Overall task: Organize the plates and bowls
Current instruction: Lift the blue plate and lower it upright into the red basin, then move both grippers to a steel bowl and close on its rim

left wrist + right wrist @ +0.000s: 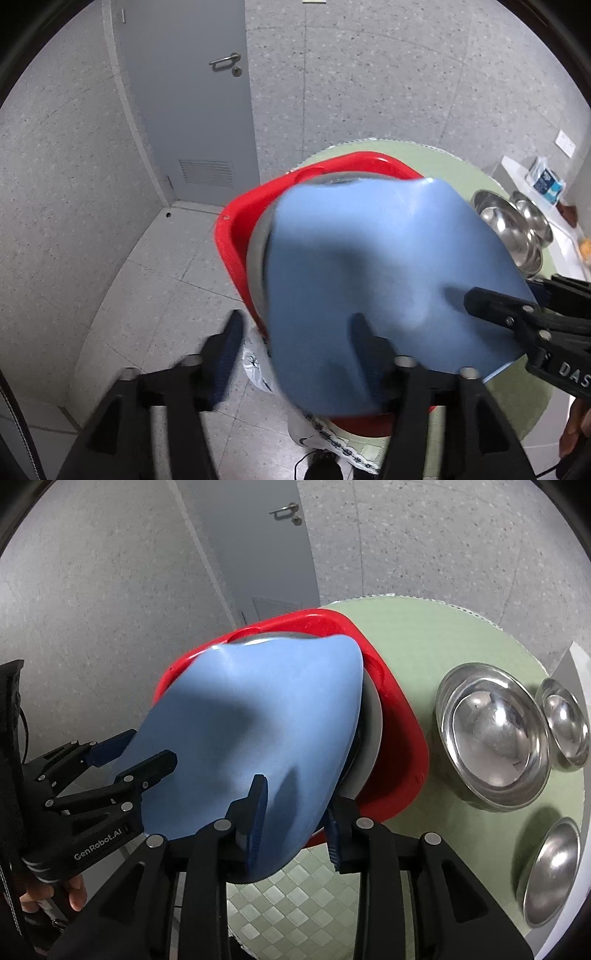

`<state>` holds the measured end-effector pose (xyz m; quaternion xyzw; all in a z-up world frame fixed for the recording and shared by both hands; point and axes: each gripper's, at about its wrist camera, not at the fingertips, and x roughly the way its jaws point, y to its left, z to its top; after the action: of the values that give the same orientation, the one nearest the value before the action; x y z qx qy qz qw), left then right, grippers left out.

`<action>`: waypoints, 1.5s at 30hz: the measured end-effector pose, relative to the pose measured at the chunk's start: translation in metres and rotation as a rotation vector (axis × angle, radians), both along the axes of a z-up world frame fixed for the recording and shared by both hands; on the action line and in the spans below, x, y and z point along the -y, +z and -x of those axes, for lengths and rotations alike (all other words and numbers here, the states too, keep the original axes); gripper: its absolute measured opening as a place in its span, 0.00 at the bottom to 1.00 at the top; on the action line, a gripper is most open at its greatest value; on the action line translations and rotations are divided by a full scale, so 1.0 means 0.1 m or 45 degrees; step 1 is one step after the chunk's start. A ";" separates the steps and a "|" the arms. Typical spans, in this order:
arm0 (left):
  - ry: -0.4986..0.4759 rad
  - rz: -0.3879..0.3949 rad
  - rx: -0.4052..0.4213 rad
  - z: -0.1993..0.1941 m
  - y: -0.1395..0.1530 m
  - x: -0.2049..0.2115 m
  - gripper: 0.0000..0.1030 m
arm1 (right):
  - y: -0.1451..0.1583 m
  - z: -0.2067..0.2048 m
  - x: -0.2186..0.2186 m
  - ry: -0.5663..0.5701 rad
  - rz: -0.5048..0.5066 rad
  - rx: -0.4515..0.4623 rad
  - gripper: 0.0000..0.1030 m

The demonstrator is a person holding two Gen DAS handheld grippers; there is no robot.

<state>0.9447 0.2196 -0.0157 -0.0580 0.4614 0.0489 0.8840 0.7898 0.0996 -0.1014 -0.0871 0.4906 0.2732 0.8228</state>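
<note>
Now both grippers, left (295, 358) and right (295, 812), stand parted astride the blue plate's (251, 716) near rim, pads apparently not pressing. I judge it stiff, glossy, slippery, breakable; best gripped at the rim over the red tub (402, 738).

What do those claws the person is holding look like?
Both claws, left and right, are black plastic linkages with silver pins and ribbed dark-blue pads. White lettering on their sides reads "GenRobot.AI" on the left. A thin black cable trails by it.

Pale blue plate (251, 716), red tub (399, 738), silver bowls (495, 734), green checked cloth (424, 642), speckled grey wall (369, 74), grey door (184, 92).
</note>
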 end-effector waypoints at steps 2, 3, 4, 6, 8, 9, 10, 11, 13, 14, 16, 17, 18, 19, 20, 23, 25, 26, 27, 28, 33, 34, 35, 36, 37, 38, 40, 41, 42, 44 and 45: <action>0.020 -0.017 0.023 0.04 0.06 -0.01 0.72 | 0.03 0.01 0.03 -0.021 0.007 0.011 0.54; 0.019 -0.020 0.032 0.06 0.09 0.01 0.72 | 0.04 0.02 0.06 -0.032 0.005 0.017 0.56; 0.012 -0.016 0.040 0.06 0.12 0.02 0.72 | 0.05 0.02 0.09 -0.037 -0.007 0.020 0.56; -0.003 -0.015 0.059 0.05 0.17 0.10 0.72 | 0.08 0.02 0.15 -0.053 -0.032 0.020 0.56; -0.025 -0.014 0.081 0.01 0.24 0.21 0.73 | 0.10 0.00 0.23 -0.072 -0.043 0.027 0.56; -0.037 -0.008 0.089 0.00 0.25 0.25 0.75 | 0.11 -0.02 0.29 -0.083 -0.052 0.026 0.56; -0.053 0.001 0.098 -0.01 0.28 0.31 0.76 | 0.13 -0.03 0.36 -0.093 -0.063 0.028 0.56; -0.081 0.013 0.111 -0.06 0.31 0.43 0.78 | 0.15 -0.05 0.41 -0.102 -0.070 0.031 0.57; -0.121 0.021 0.125 -0.13 0.34 0.57 0.79 | 0.20 -0.12 0.57 -0.131 -0.091 0.042 0.57; -0.147 0.024 0.130 -0.20 0.36 0.68 0.79 | 0.24 -0.16 0.69 -0.153 -0.107 0.050 0.57; -0.192 0.042 0.140 -0.31 0.38 0.86 0.79 | 0.31 -0.23 0.85 -0.184 -0.125 0.068 0.57; -0.215 0.052 0.143 -0.37 0.39 0.95 0.79 | 0.35 -0.28 0.98 -0.207 -0.135 0.082 0.57; -0.239 0.063 0.148 -0.45 0.41 1.07 0.79 | 0.38 -0.32 1.08 -0.223 -0.142 0.090 0.58; -0.263 0.073 0.157 -0.53 0.43 1.22 0.80 | 0.42 -0.40 1.24 -0.248 -0.153 0.101 0.58; -0.280 0.079 0.161 -0.65 0.44 1.30 0.82 | 0.45 -0.44 1.35 -0.263 -0.160 0.110 0.58; -0.317 0.089 0.162 -0.94 0.44 1.59 0.84 | 0.51 -0.65 1.77 -0.327 -0.173 0.126 0.58; -0.349 0.093 0.156 -1.15 0.42 1.81 0.84 | 0.52 -0.80 2.03 -0.366 -0.178 0.127 0.58; -0.365 0.094 0.148 -1.31 0.39 1.97 0.84 | 0.52 -0.91 2.20 -0.393 -0.172 0.128 0.58; -0.371 0.095 0.140 -1.42 0.35 2.06 0.84 | 0.52 -0.97 2.30 -0.407 -0.170 0.126 0.58; -0.380 0.096 0.129 -1.54 0.32 2.16 0.84 | 0.50 -1.03 2.40 -0.417 -0.168 0.122 0.58; -0.421 0.119 0.042 -2.23 0.11 2.62 0.84 | 0.40 -1.44 2.82 -0.457 -0.143 0.088 0.58; -0.424 0.118 0.022 -2.35 0.07 2.67 0.84 | 0.36 -1.51 2.89 -0.461 -0.139 0.080 0.58; -0.429 0.118 -0.007 -2.54 0.00 2.75 0.84 | 0.32 -1.58 2.96 -0.467 -0.132 0.069 0.58; -0.430 0.117 -0.031 -2.65 -0.05 2.80 0.84 | 0.27 -1.65 3.01 -0.471 -0.127 0.054 0.58; -0.428 0.117 -0.053 -2.78 -0.09 2.85 0.84 | 0.22 -1.70 3.07 -0.472 -0.125 0.039 0.58; -0.430 0.119 -0.079 -2.93 -0.16 2.90 0.84 | 0.15 -1.78 3.12 -0.474 -0.124 0.017 0.58; -0.429 0.101 -0.120 -3.17 -0.24 3.01 0.80 | 0.06 -1.85 3.23 -0.472 -0.126 -0.014 0.58; -0.439 0.079 -0.141 -3.29 -0.30 3.09 0.80 | 0.01 -1.89 3.25 -0.470 -0.128 -0.034 0.58; -0.444 0.066 -0.151 -3.35 -0.33 3.13 0.77 | -0.05 -1.93 3.28 -0.466 -0.129 -0.054 0.58; -0.442 0.045 -0.199 -3.53 -0.44 3.17 0.71 | -0.14 -1.98 3.29 -0.453 -0.139 -0.085 0.58; -0.442 0.044 -0.216 -3.58 -0.47 3.23 0.66 | -0.18 -2.00 3.29 -0.445 -0.149 -0.104 0.58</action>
<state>1.3029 -0.1030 -0.0628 0.0116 0.5380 -0.1074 0.8360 0.9897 -0.2291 -0.1198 0.0587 0.5147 0.1577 0.8407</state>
